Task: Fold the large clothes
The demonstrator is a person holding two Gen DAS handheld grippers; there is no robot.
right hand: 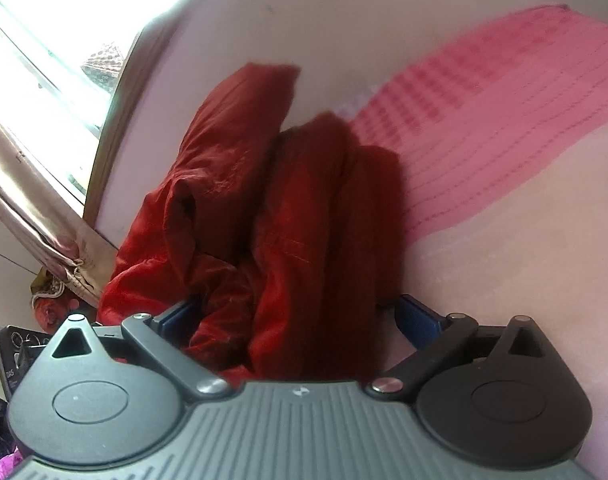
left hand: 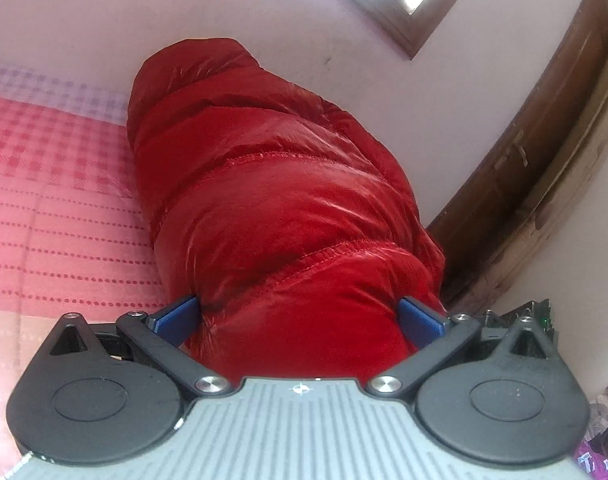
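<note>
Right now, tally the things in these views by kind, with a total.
Red puffer jacket: 1
Gripper: 2, left gripper, right gripper
Pink checked bedcover: 1
Window: 1
Total: 5

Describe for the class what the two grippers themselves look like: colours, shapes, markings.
The left gripper and right gripper look alike: a grey ribbed body with a small cross mark at its front edge, two black rounded housings with raised discs, black link arms on silver bolts, and blue pads on the fingers. No cables or sleeves show.
</note>
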